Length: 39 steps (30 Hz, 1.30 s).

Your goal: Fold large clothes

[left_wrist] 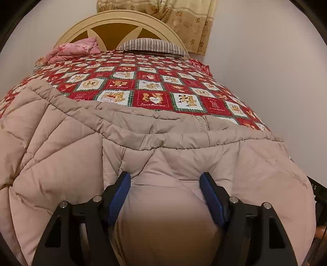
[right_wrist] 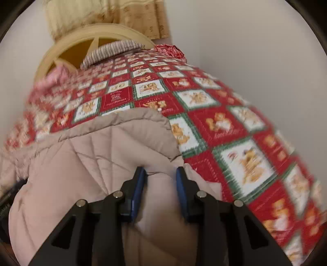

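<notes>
A beige quilted puffer coat (left_wrist: 61,143) lies spread over the near end of a bed, its stitched hem running across the bedspread. My left gripper (left_wrist: 165,176) points down into it with the jaws wide. A puffy bulge of the coat fills the gap between the blue pads (left_wrist: 122,190), and I see no firm pinch. In the right wrist view the coat (right_wrist: 81,153) ends in a rounded corner. My right gripper (right_wrist: 161,170) sits at that corner with its jaws narrow, pinching a fold of the coat. That view is blurred.
The bed has a red, white and green teddy-bear quilt (left_wrist: 151,98) (right_wrist: 224,133). At its head are a striped pillow (left_wrist: 153,46), a pink bundle of cloth (left_wrist: 75,49) and a cream arched headboard (left_wrist: 114,20). A yellow curtain (left_wrist: 184,18) hangs behind. A plain wall (left_wrist: 276,81) runs along the right side.
</notes>
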Tool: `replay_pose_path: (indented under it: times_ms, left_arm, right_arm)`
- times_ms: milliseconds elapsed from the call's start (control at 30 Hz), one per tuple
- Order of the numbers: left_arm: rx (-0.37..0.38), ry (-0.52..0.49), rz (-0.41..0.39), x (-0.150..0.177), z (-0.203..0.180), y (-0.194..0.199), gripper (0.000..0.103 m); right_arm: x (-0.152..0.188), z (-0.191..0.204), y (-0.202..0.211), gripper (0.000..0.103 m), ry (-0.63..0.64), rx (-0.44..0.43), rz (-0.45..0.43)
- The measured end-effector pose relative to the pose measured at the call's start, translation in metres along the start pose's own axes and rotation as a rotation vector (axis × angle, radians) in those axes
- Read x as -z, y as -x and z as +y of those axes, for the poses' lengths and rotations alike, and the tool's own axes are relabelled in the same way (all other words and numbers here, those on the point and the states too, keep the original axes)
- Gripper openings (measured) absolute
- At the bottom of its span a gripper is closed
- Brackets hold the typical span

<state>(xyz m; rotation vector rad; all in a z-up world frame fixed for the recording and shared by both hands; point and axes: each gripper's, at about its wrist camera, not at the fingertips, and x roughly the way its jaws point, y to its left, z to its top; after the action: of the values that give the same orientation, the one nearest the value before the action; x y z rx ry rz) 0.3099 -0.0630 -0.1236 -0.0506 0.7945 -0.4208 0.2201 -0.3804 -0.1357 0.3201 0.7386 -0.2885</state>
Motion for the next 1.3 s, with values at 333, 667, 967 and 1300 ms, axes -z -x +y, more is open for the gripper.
replay_pose_path:
  times_ms: [333, 667, 967, 1300]
  left_arm:
    - [-0.030, -0.037, 0.037, 0.003, -0.003, 0.018, 0.071]
    - [-0.078, 0.158, -0.169, 0.038, 0.093, 0.177, 0.082]
    - [-0.060, 0.493, -0.247, 0.107, 0.166, 0.212, 0.083]
    - [0.107, 0.575, -0.165, 0.141, 0.139, 0.188, 0.088]
  right_arm:
    - [0.003, 0.019, -0.005, 0.035, 0.090, 0.103, -0.015]
    - [0.000, 0.055, 0.052, 0.033, 0.161, 0.182, -0.131]
    - [0.045, 0.141, 0.098, 0.033, 0.125, -0.237, -0.139]
    - [0.091, 0.172, 0.043, 0.034, 0.241, -0.171, -0.064]
